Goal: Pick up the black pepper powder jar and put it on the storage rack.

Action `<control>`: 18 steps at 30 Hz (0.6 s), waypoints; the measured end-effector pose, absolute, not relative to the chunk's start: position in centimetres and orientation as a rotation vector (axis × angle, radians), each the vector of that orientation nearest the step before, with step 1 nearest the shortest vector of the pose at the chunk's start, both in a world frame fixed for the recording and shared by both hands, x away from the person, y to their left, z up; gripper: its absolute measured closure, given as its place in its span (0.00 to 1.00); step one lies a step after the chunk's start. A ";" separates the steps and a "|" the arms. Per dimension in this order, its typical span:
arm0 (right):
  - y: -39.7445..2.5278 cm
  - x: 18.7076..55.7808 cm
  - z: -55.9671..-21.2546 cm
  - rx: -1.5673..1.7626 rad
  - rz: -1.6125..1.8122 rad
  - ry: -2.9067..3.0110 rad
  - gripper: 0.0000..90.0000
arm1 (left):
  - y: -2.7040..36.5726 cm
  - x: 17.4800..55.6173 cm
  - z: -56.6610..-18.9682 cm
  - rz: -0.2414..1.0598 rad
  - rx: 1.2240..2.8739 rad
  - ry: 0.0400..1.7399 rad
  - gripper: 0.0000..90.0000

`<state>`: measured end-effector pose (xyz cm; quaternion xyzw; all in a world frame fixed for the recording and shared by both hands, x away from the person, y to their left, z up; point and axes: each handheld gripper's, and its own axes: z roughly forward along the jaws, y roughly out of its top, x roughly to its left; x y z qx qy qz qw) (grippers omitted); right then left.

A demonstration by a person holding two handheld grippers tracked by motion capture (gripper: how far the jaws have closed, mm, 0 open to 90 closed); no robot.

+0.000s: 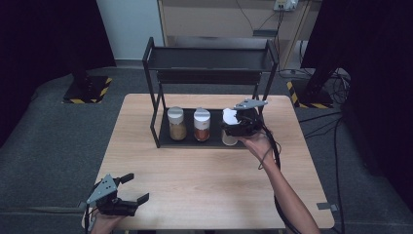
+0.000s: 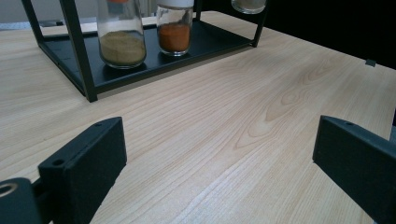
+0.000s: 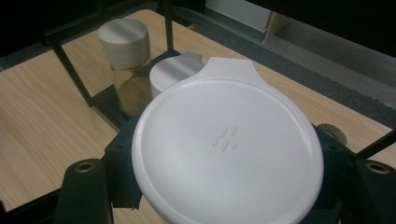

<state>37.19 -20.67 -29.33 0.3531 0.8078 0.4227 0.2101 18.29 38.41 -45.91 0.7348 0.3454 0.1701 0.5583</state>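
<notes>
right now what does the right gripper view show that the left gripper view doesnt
Right gripper view alone: the white lid of the jar its jaws close around, and the other jars' lids from above. Left gripper view alone: open jaws over bare table, plus the spice inside the orange jar. Both share the black rack and the tan jar.

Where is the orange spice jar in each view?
High view: orange jar, middle of three on the rack's bottom shelf, left of the right gripper.
Left gripper view: top centre, right of the tan jar.
Right gripper view: its white cap peeks out behind the big white lid that the fingers flank.
Shared landmark: the tan jar next to it, on the black rack.
</notes>
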 end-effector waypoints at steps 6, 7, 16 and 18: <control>-20.6 38.2 -29.4 1.011 1.180 2.225 0.34 | 38.4 18.3 -45.9 0.400 1.735 0.812 0.02; -20.5 38.4 -29.5 1.016 1.176 2.220 0.34 | 38.4 18.3 -45.9 0.401 1.734 0.811 0.02; -20.1 40.2 -30.2 1.062 1.144 2.187 0.34 | 38.4 18.3 -45.9 0.400 1.734 0.810 0.02; -20.0 40.6 -30.2 1.080 1.139 2.188 0.34 | 38.4 18.3 -45.9 0.400 1.733 0.810 0.02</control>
